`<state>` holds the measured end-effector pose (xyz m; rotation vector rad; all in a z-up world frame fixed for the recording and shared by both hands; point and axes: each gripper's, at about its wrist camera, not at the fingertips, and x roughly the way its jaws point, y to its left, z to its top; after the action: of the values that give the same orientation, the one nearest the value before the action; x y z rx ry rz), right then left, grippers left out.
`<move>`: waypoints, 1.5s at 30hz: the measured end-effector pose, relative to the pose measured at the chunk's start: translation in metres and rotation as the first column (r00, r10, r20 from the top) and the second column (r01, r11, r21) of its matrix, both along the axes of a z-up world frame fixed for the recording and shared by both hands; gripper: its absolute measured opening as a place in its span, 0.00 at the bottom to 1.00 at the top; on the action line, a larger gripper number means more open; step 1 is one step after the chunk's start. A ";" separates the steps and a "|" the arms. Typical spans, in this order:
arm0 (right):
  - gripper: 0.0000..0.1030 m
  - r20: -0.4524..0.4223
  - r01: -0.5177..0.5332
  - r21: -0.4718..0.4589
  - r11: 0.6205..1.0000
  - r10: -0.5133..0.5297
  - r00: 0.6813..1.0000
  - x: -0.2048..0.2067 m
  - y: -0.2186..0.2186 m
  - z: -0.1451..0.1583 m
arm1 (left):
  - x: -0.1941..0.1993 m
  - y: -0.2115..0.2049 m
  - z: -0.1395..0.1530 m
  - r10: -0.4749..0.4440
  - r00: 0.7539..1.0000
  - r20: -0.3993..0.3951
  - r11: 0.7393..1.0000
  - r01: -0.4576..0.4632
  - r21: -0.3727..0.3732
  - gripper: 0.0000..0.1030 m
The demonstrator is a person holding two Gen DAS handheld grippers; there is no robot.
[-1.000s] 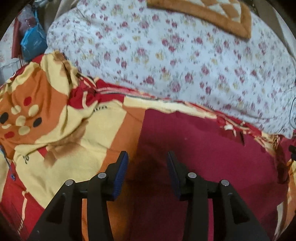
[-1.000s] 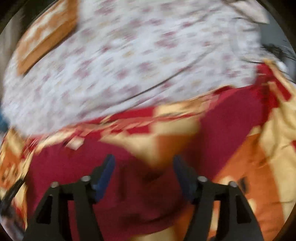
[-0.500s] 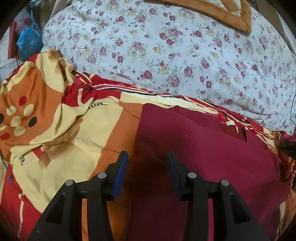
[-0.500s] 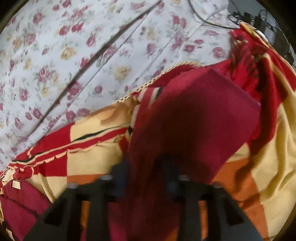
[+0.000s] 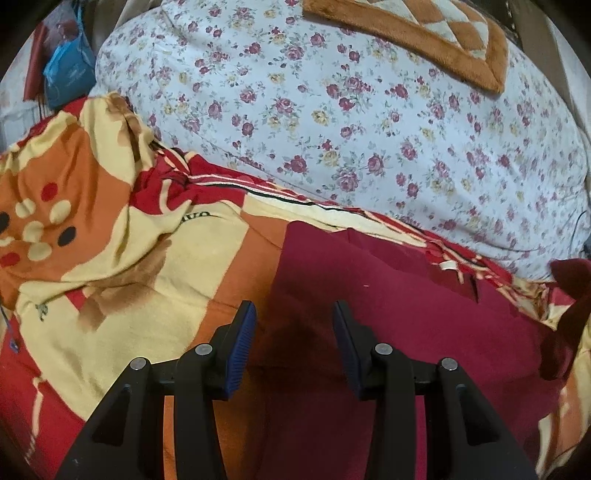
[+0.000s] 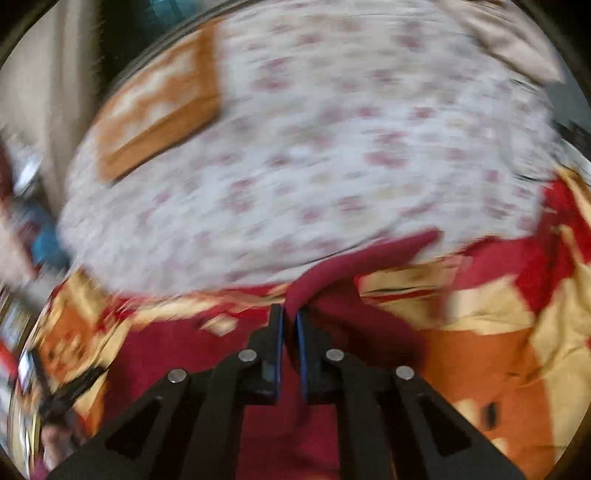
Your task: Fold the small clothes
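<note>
A dark red garment (image 5: 399,332) lies spread on an orange, yellow and red blanket (image 5: 110,266). My left gripper (image 5: 293,325) is open just above the garment's left part, jaws wide apart and empty. In the blurred right wrist view, my right gripper (image 6: 290,314) is shut on a bunched fold of the dark red garment (image 6: 354,266), which rises past the fingertips and trails to the right. The lifted corner also shows at the far right of the left wrist view (image 5: 569,314).
A white quilt with small red flowers (image 5: 369,122) bulges behind the blanket. An orange patterned cushion (image 5: 424,33) lies on top of it. A blue bag (image 5: 66,74) hangs at the far left. Dark clutter (image 6: 33,369) lies at the left of the right wrist view.
My right gripper went from open to shut on a fold of the red garment and swung back leftward with it. The left gripper stayed open and almost still.
</note>
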<state>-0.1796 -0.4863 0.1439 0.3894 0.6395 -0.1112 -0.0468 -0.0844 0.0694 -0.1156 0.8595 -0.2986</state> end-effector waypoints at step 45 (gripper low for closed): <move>0.64 -0.210 -0.070 0.014 0.997 0.071 0.975 -0.045 0.039 -0.075 | 0.019 -0.016 0.030 -0.074 0.996 -0.058 0.984 0.063 -0.166 0.00</move>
<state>-0.2249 -0.4470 0.0693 0.3635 0.8624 -0.0830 -0.0279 -0.1002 0.0997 -0.2503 0.9031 -0.4323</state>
